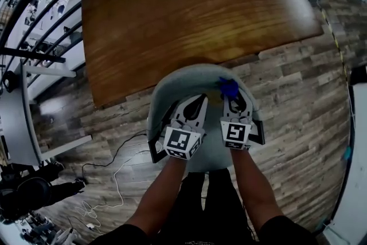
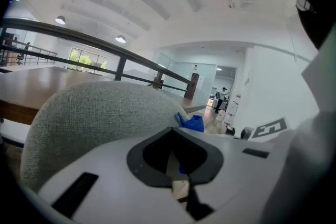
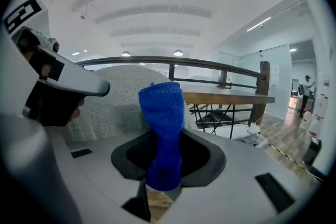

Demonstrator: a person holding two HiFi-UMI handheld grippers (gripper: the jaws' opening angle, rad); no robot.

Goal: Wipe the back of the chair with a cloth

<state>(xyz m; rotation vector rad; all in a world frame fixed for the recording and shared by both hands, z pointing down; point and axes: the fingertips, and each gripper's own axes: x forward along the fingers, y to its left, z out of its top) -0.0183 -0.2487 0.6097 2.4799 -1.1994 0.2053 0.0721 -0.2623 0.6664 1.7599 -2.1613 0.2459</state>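
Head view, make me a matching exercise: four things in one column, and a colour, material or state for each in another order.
Things:
1. cloth
2. chair back
3. table
4. right gripper

Descriptions:
A. grey fabric
B. shut on the cloth
C. brown wood
D. blue

Pairs: 1-D, 2-A, 3-C, 4-B.
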